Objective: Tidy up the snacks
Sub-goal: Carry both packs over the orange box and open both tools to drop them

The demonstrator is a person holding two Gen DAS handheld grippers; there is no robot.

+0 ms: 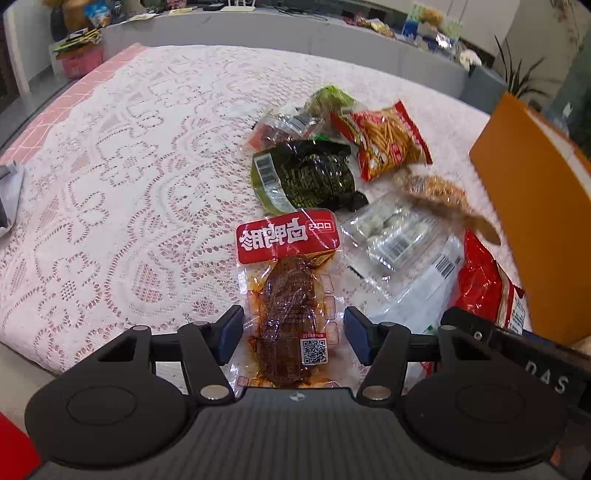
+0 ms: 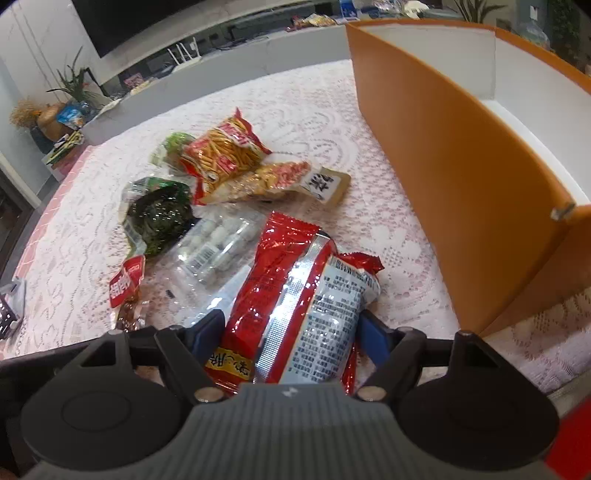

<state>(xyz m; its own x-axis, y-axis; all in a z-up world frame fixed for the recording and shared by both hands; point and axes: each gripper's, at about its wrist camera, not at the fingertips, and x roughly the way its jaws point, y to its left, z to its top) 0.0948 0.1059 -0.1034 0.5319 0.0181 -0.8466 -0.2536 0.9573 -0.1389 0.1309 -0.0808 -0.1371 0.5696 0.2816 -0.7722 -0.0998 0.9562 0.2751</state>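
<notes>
My left gripper (image 1: 293, 338) is open, its jaws on either side of a clear packet of brown meat with a red label (image 1: 291, 295) that lies on the lace cloth. My right gripper (image 2: 291, 334) has its jaws against both sides of a red foil snack bag (image 2: 295, 299); the bag bulges between them. Behind lie a dark green seaweed packet (image 1: 306, 175), a red bag of yellow sticks (image 1: 384, 142), a clear pack of white balls (image 1: 388, 229) and a brown snack packet (image 1: 439, 192). An orange box (image 2: 461, 155) with a white inside stands at the right.
The white lace tablecloth (image 1: 129, 177) covers the table, with a pink edge at the far left. A grey ledge (image 1: 258, 33) behind the table carries more packets and plants. A grey object (image 1: 9, 195) sits at the left edge.
</notes>
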